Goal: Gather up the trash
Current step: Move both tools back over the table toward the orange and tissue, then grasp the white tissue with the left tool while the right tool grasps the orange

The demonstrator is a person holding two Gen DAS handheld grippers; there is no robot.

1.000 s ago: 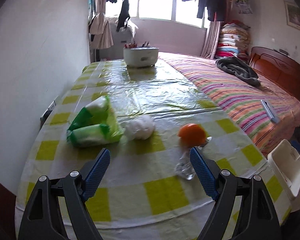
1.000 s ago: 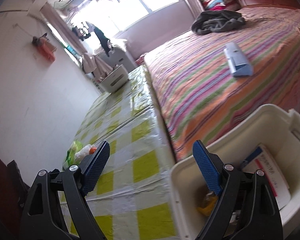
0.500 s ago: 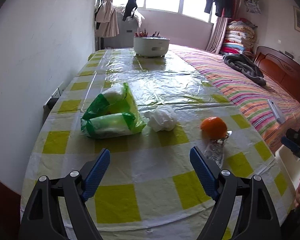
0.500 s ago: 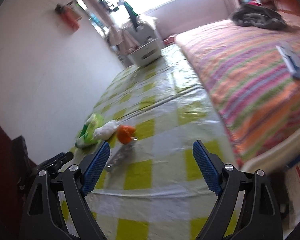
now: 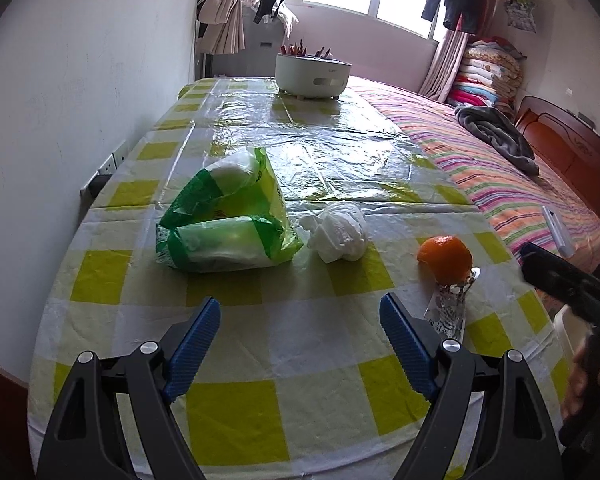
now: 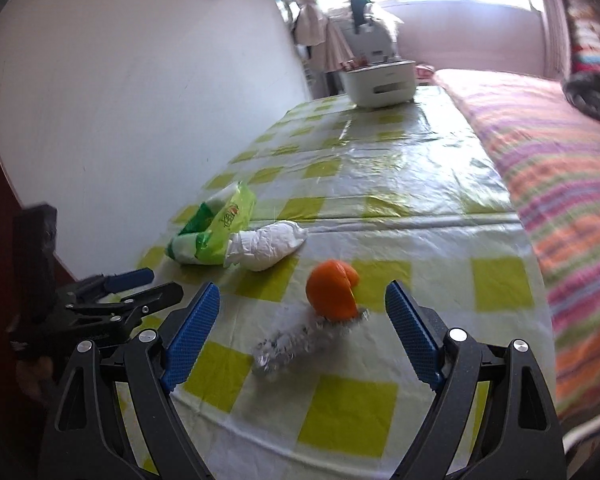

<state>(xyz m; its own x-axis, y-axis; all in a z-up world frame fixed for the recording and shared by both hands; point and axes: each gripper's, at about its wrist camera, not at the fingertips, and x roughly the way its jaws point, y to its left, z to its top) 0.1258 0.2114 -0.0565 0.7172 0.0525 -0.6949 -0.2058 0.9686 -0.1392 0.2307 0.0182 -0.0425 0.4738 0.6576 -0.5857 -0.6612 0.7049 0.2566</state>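
On the yellow-checked tablecloth (image 5: 236, 420) lie a green plastic bag (image 5: 228, 224), a crumpled white tissue (image 5: 340, 232), an orange peel (image 5: 446, 256) and a clear printed wrapper (image 5: 450, 308). My left gripper (image 5: 300, 332) is open and empty, short of the bag and tissue. In the right wrist view the right gripper (image 6: 302, 320) is open too; the orange peel (image 6: 332, 290) and wrapper (image 6: 300, 342) lie on the cloth between and just beyond its blue pads, untouched. The green bag (image 6: 216, 232) and tissue (image 6: 266, 248) are further left, with the left gripper (image 6: 132, 292) at the table's left edge.
A white round appliance (image 5: 312, 74) stands at the table's far end. A white wall (image 5: 80, 80) with a socket (image 5: 110, 164) runs along the left. A striped bed (image 5: 520, 184) with a dark garment (image 5: 496, 134) borders the right. The right tool's dark body (image 5: 568, 288) shows at right.
The right gripper swung left from the white bin beside the bed to over the table, now facing the peel and wrapper. The left gripper shifted slightly, so the items sit further right in its view.
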